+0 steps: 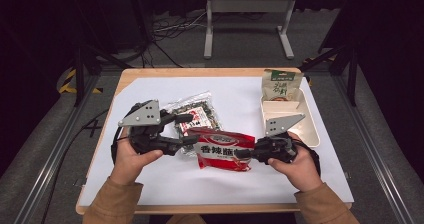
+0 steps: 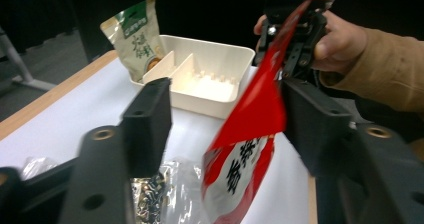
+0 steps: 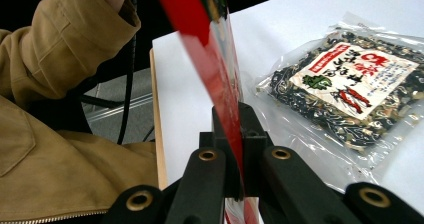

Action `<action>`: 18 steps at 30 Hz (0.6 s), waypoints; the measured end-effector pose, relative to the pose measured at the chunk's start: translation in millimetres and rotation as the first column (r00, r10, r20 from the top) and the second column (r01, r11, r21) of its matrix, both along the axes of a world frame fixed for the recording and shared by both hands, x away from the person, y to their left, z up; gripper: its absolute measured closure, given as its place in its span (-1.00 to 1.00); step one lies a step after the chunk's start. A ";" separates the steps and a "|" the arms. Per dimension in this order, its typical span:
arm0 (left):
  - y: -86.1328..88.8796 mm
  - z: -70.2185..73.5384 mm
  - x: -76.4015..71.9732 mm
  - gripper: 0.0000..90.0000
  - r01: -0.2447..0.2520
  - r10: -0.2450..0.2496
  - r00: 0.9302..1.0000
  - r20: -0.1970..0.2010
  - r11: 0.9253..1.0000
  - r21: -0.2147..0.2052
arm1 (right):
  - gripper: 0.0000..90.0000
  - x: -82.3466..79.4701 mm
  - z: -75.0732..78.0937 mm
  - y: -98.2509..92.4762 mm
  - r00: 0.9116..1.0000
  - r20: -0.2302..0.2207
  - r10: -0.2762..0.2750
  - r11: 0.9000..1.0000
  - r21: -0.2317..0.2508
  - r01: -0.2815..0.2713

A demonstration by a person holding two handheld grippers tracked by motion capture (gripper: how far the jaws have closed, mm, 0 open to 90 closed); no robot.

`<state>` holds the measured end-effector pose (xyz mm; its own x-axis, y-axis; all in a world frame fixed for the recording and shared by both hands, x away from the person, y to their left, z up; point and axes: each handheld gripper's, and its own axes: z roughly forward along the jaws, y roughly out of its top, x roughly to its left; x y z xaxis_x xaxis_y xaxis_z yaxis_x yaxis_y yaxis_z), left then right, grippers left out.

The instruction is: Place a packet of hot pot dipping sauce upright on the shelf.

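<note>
Red packet: we have the red snack packet lifted at the centre of the high view, hanging between our two grippers
Right gripper: our right gripper is pressed together on the packet's edge, the red film pinched flat between its jaws in the right gripper view
Left gripper: our left gripper stands spread, the packet's other edge lying loose between its jaws
Risk: we judge the packet may swing or slip, since one narrow pinch carries it
Cause: slick film, weight hanging off one corner
Nearby: the clear seaweed bag lies beneath; the cream tray and green pouch sit upper right
</note>
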<state>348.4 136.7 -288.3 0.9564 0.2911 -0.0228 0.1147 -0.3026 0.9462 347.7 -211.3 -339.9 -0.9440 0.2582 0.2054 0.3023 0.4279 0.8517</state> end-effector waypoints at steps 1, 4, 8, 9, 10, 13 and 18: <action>0.0 0.0 0.0 -0.22 0.000 0.000 1.000 0.000 1.000 0.000 | 0.99 0.0 0.0 0.0 1.000 0.000 0.000 1.000 0.000 0.000; 3.8 -0.9 1.2 -0.27 -0.018 0.018 1.000 0.001 1.000 0.011 | 0.99 -0.3 5.9 -5.9 1.000 0.011 -0.017 1.000 -0.002 0.017; 8.3 -2.1 1.9 -0.32 -0.043 0.043 0.999 0.010 0.999 0.028 | 0.99 -0.2 15.9 -14.9 0.999 0.025 -0.041 0.999 0.005 0.041; 9.4 -2.6 2.3 -0.32 -0.043 0.043 0.999 0.010 0.999 0.031 | 0.99 -0.2 18.1 -17.1 0.999 0.024 -0.048 0.999 0.008 0.048; 10.3 -3.7 2.2 -0.33 -0.048 0.048 0.999 0.000 0.998 0.028 | 0.99 0.5 20.0 -19.3 0.998 0.027 -0.052 0.999 0.011 0.051; 13.9 -6.3 4.4 -0.33 -0.061 0.061 0.998 -0.003 0.998 0.036 | 0.99 2.5 25.7 -25.6 0.997 0.028 -0.066 0.998 0.017 0.066; 17.7 -9.6 6.8 -0.34 -0.095 0.095 0.995 -0.007 0.994 0.055 | 0.99 5.7 34.2 -33.6 0.995 0.034 -0.090 0.996 0.030 0.089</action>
<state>355.2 154.4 -297.9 0.9242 0.3816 -0.0136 0.1544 -0.3410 0.9273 353.4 -245.0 -305.7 -0.9242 0.3362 0.1810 0.3080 0.3760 0.8739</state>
